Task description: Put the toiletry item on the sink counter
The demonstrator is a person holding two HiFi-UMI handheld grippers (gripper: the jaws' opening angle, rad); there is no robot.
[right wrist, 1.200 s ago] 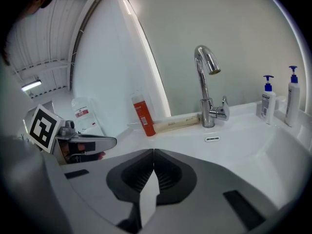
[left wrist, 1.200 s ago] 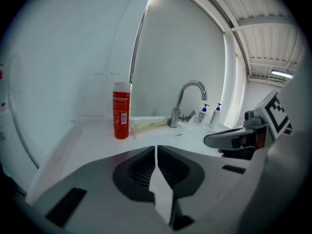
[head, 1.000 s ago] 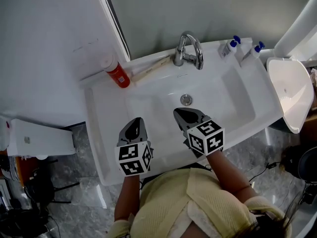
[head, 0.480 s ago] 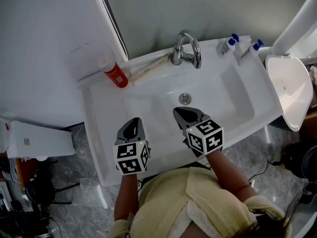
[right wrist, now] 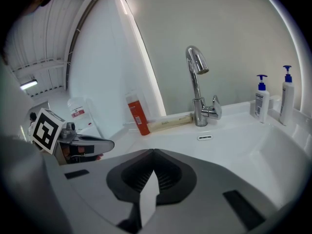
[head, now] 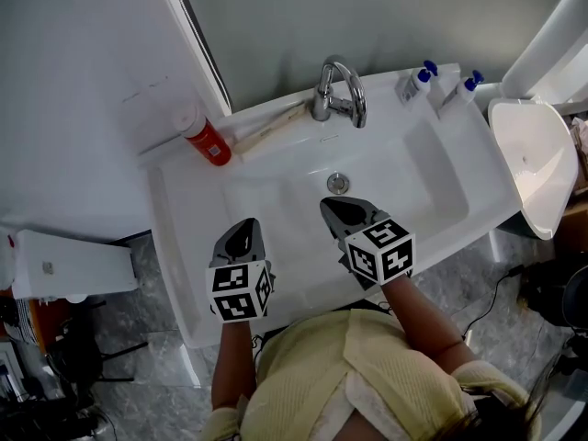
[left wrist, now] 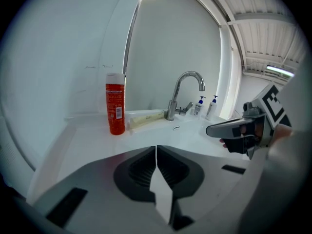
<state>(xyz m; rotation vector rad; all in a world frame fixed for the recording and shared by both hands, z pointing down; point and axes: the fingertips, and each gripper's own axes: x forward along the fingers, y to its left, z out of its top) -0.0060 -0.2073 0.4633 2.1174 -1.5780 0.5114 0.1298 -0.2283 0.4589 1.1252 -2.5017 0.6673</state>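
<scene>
Nearest the body, over the front of the sink (head: 299,266): left gripper (head: 244,231) and right gripper (head: 342,213), side by side and apart, each with jaws pressed fully together and gripping nothing. Just beyond the right one, down in the basin (head: 413,186), the drain (head: 338,183). Farther back on the counter (head: 179,219), at the left rear corner, the red bottle (head: 204,136), upright close to the wall (head: 92,81), with a pale tube (head: 271,129) lying just beside it and reaching toward the tap (head: 335,95). At the right rear corner, two pump bottles (head: 415,81), upright and near each other. Unclear which of these is meant as the task's item; all already on the counter, so probably either finished or not yet begun. For a pickup: spread the jaws wide first, come at the bottle level and from the front, close around its middle, lift straight up before carrying, set down flat, release only once steady. Edges to mind: scant ledge between bottle and wall, a sloping lip down into the basin, the tap spout arching over the middle. Best open room: the flat left counter between left gripper and bottle, plus the bare right counter short of the pumps. Keep clear of the white tub (head: 533,154) past the right end.
</scene>
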